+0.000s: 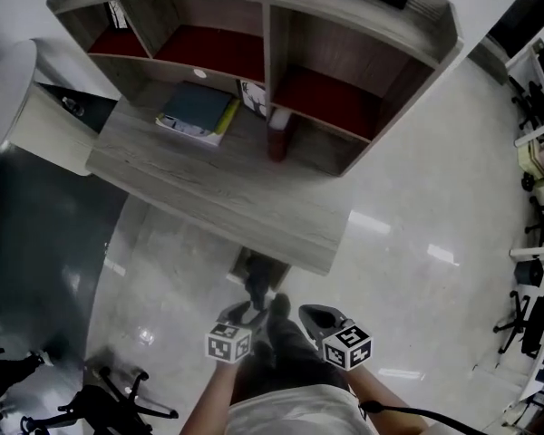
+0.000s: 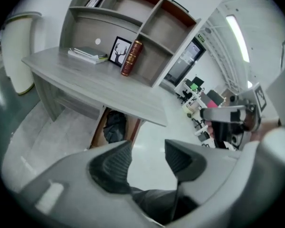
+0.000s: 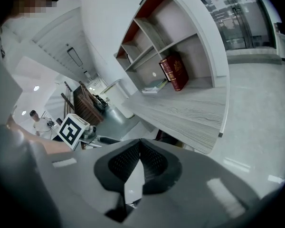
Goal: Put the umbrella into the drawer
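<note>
Left gripper (image 2: 147,145), held out in front of the desk (image 2: 99,87): jaws partway apart, nothing between them but floor. Umbrella (image 2: 115,126), a dark bundle, lies inside the open drawer (image 2: 98,127) under the desk's front edge. On the desk top: stacked books (image 2: 88,55), framed deer print (image 2: 118,51), red book (image 2: 131,58) standing. Right gripper (image 3: 139,144), also before the desk: pads closed tip to tip, gripping nothing.

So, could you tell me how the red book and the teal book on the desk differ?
The red book stands upright, whereas the teal book lies flat. The red book stands alone; the teal book tops a small stack. Both sit on the desk.
</note>
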The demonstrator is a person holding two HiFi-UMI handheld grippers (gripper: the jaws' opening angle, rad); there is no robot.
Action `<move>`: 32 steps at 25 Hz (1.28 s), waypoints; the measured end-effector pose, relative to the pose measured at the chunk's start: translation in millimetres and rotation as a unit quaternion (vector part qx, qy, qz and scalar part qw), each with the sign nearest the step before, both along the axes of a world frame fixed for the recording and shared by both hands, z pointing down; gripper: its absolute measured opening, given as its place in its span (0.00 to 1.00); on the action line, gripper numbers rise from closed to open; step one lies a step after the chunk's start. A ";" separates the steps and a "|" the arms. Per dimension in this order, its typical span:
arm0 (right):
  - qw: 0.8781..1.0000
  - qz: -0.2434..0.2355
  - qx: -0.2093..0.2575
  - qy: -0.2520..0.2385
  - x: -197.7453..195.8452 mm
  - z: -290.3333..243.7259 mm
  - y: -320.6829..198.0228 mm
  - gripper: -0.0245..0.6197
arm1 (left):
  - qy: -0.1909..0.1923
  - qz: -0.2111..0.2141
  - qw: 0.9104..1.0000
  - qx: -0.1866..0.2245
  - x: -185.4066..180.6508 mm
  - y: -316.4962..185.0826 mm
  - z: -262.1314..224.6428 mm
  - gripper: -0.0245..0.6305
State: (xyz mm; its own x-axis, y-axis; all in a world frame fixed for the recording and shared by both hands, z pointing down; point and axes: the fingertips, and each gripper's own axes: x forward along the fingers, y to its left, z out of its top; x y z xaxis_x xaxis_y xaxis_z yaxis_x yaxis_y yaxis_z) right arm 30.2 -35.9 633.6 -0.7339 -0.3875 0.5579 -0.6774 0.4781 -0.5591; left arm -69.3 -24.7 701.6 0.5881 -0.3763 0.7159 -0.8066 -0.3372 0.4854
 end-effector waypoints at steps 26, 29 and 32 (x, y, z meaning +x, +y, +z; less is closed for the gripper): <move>0.995 0.024 0.092 0.021 -13.6 -122.6 242.4 0.05 | 0.016 -0.010 0.990 0.142 -49.8 246.6 -171.7 0.27; 0.993 0.025 0.111 0.025 -5.1 -134.8 259.6 0.05 | 0.016 -0.007 0.987 0.159 -46.4 261.6 -188.1 0.27; 0.991 0.030 0.130 0.026 5.1 -148.0 268.7 0.05 | 0.015 -0.012 0.985 0.172 -43.2 272.6 -201.8 0.26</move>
State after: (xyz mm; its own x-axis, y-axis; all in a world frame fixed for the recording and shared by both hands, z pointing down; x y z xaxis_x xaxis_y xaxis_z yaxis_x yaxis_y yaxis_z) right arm 35.3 232.8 485.6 -0.6785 -0.5653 0.4691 -0.7333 0.5596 -0.3863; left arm -112.5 247.9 499.9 0.5956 -0.6070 0.5261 -0.8030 -0.4674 0.3697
